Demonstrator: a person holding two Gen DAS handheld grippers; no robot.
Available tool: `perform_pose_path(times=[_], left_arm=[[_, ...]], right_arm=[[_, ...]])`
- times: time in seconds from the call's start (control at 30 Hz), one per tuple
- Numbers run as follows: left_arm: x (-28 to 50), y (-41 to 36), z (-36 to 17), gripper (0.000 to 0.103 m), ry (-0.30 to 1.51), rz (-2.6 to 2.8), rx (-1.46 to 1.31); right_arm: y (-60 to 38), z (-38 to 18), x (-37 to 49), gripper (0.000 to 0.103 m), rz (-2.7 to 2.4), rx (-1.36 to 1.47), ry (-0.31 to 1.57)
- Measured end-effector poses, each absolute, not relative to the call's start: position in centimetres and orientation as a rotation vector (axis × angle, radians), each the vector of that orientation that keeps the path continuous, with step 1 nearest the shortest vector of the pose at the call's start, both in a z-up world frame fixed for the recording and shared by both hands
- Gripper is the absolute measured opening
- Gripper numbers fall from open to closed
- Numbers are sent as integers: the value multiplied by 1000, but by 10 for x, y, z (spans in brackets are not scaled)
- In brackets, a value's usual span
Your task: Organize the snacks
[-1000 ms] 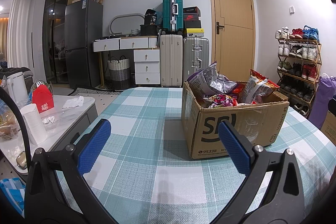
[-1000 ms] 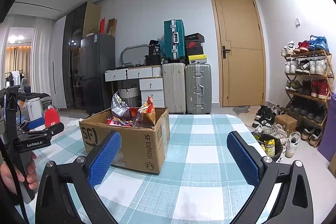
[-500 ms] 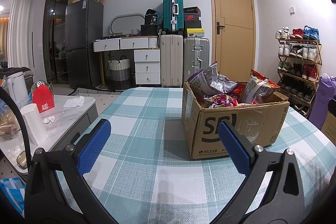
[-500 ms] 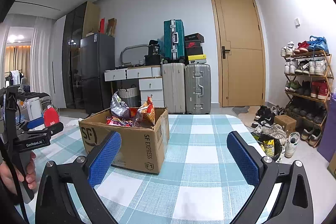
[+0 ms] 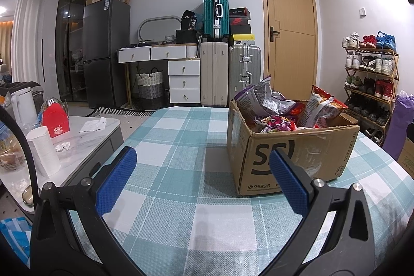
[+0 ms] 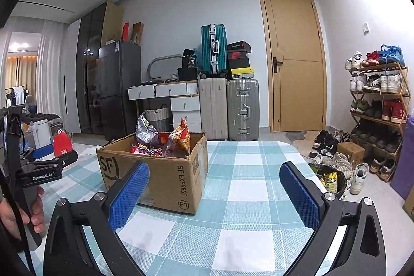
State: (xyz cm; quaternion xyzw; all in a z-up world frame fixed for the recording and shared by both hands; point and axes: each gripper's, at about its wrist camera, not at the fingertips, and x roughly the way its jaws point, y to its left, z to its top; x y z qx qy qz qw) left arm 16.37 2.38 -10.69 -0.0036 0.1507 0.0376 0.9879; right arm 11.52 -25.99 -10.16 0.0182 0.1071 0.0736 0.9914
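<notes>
Reading "SF", "95338" and "SF EXPRESS" on the cardboard box (image 5: 292,154) of snack bags (image 5: 266,101) on our checked tablecloth (image 5: 181,136). Left gripper (image 5: 203,180) (marked "GenRobot.AI") and right gripper (image 6: 214,195) both spread wide, empty.

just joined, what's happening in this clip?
A person holds a gripper in each hand over a checked table. Both the left gripper and right gripper are open and empty. A cardboard box full of snack bags sits on the table. No bag is out on the table yet.
</notes>
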Motion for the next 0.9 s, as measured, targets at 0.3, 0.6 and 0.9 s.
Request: perform_pose_path(times=[0.3,0.6,0.9], left_arm=[[162,25,-107,102,308,91,2],[162,25,-106,102,309,102,6],[162,20,-107,102,305,90,10]], right_arm=[[-260,-101,115,103,149,36,213],[-260,-101,115,103,149,36,213],[-260,-101,115,103,149,36,213]])
